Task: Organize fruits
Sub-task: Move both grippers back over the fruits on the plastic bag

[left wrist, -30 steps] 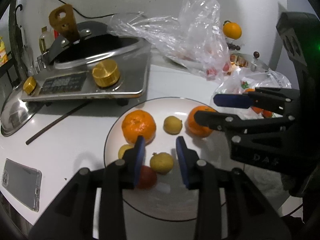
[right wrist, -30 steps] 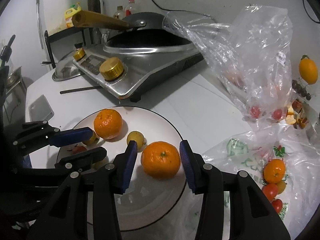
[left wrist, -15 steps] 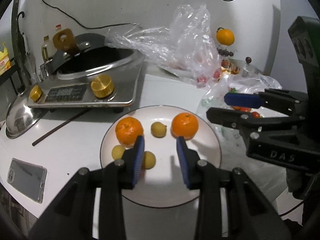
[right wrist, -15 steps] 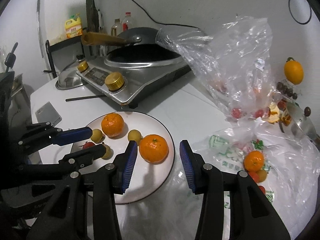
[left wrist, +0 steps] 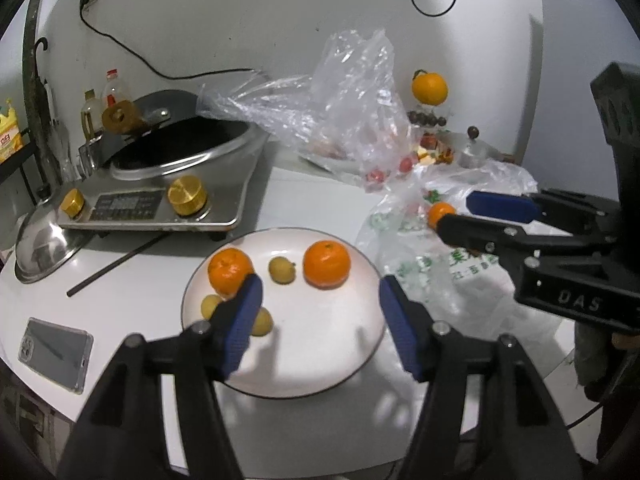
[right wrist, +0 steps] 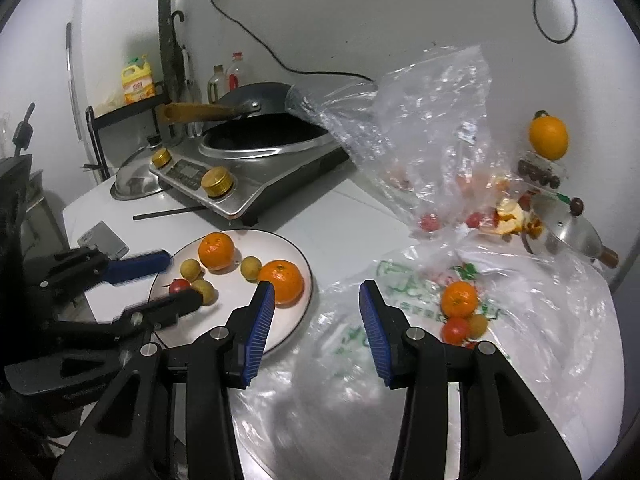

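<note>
Fruits [left wrist: 326, 269] plated, left hand-held gripper [left wrist: 320, 320] widened, empty

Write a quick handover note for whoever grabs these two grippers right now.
Left gripper: jaws just opened, nothing between them, above the plate.
Right gripper: open, empty, over the printed bag.
Done: two oranges, three small yellow fruits and a red one are on the plate.
Left: an orange and smaller fruits still lie on the bag.

Both wrist views look down along their tongs from nearby, sharing the plate [left wrist: 360, 364] of fruit.
</note>
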### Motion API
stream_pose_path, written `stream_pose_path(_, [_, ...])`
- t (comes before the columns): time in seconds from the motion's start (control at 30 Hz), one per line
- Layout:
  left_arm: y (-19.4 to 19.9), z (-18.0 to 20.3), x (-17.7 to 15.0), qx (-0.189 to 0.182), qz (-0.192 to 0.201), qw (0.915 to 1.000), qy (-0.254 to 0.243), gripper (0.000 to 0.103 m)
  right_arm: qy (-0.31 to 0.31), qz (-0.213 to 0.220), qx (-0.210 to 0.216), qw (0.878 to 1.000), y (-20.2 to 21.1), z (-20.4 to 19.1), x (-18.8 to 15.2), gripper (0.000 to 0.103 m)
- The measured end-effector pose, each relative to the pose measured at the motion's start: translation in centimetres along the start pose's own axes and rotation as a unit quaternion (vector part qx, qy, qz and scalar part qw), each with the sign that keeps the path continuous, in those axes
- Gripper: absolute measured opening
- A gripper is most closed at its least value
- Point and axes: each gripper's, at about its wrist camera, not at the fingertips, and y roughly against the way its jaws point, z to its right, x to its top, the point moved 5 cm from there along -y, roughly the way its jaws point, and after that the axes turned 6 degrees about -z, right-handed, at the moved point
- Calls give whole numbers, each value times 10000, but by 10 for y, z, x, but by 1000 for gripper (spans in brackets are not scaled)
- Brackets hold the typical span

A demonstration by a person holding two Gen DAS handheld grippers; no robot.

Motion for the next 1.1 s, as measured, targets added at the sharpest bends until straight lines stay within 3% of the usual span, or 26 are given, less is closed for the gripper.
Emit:
stream_pose_path(0.8, [6, 68, 18, -285, 138, 9991, -283, 63, -436, 255, -304, 9983, 47, 69, -28, 47])
stream_pose_path(1.1, [-3, 77, 29, -144, 290, 9992, -247, 63, -459, 218, -527, 9973, 43, 98, -36, 47])
